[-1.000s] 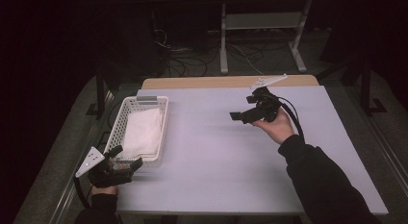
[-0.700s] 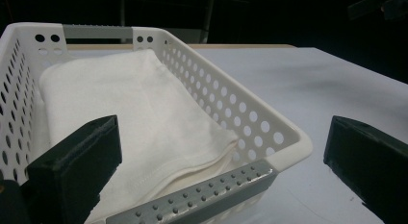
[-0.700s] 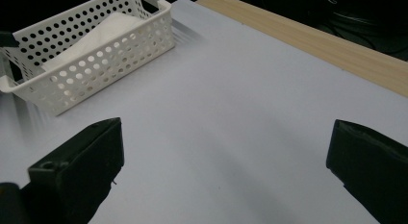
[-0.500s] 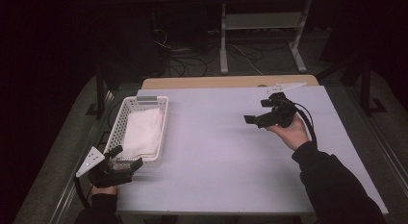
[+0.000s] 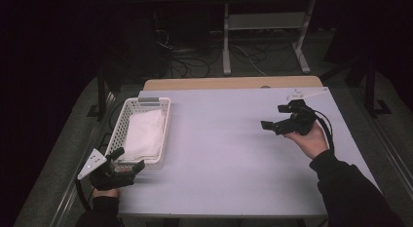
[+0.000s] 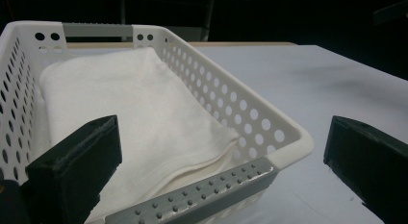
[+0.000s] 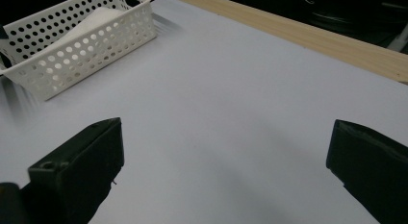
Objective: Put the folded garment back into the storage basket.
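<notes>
A white perforated basket (image 5: 163, 121) stands at the table's left side with a folded white towel (image 5: 143, 132) lying in it. My left gripper (image 5: 130, 158) rests at the basket's near end, open. In the left gripper view the jaws stand wide apart, and the basket's near grey rim (image 6: 202, 197) and the towel (image 6: 125, 104) lie between them. My right gripper (image 5: 272, 116) is held up over the right side of the table, open and pointing left. Only bare table lies between its jaws in the right gripper view, and the basket (image 7: 96, 46) sits far off at upper left.
The pale table (image 5: 219, 154) has a wooden strip (image 5: 234, 83) along its far edge. Behind it a metal stand (image 5: 263, 42) and loose cables (image 5: 190, 61) sit on the dark floor. The left gripper is close to the table's front left corner.
The right hand has carried its gripper to the right and a little nearer the person, still open. The left gripper and the basket have not moved.
</notes>
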